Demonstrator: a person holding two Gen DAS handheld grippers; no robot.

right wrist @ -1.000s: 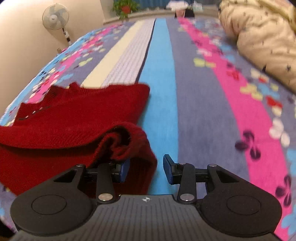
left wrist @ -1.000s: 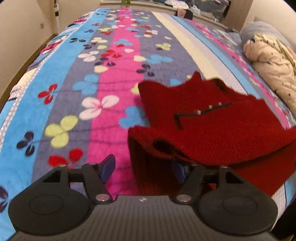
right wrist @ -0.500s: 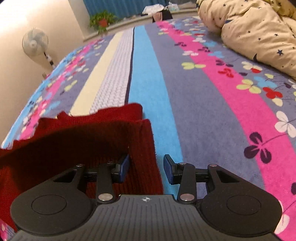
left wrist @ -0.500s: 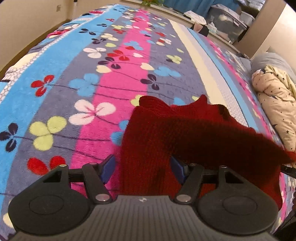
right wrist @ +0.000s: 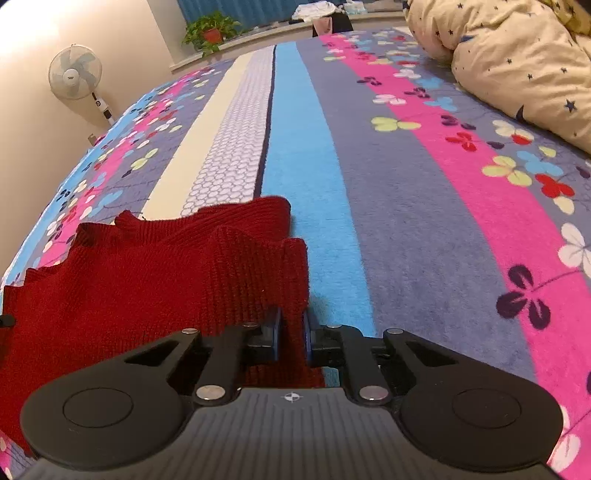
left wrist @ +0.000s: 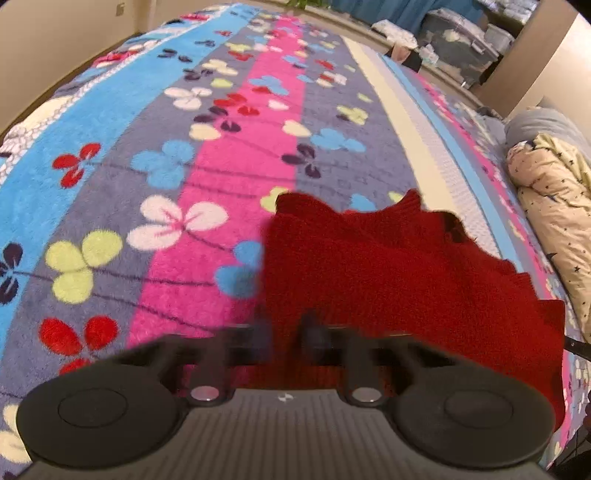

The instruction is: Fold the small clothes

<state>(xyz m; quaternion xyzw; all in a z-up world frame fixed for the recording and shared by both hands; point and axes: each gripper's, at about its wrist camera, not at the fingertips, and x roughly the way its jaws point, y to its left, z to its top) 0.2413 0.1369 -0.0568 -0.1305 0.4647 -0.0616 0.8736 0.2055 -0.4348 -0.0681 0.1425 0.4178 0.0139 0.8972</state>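
Note:
A dark red knitted garment (left wrist: pixel 388 280) lies folded over itself on the flowered bedspread (left wrist: pixel 147 147). In the left wrist view my left gripper (left wrist: pixel 286 332) sits at the garment's near left corner. Its blurred jaws are closing, with red knit pinched between them. In the right wrist view the same garment (right wrist: pixel 147 280) fills the lower left. My right gripper (right wrist: pixel 291 332) is at its near right corner, jaws closing. The blue pads (right wrist: pixel 275 332) squeeze a strip of the ribbed edge.
The striped bedspread (right wrist: pixel 406 221) stretches far ahead of both grippers. A cream star-print quilt (right wrist: pixel 517 66) is bunched at the right, also the quilt (left wrist: pixel 554 206) beside a grey pillow. A standing fan (right wrist: pixel 75 79) and a potted plant (right wrist: pixel 210 31) stand beyond the bed.
The raised near half of the red garment has come down flat over the far half, hiding the button placket. Both grippers' jaws went from wide apart to pinched on the knit.

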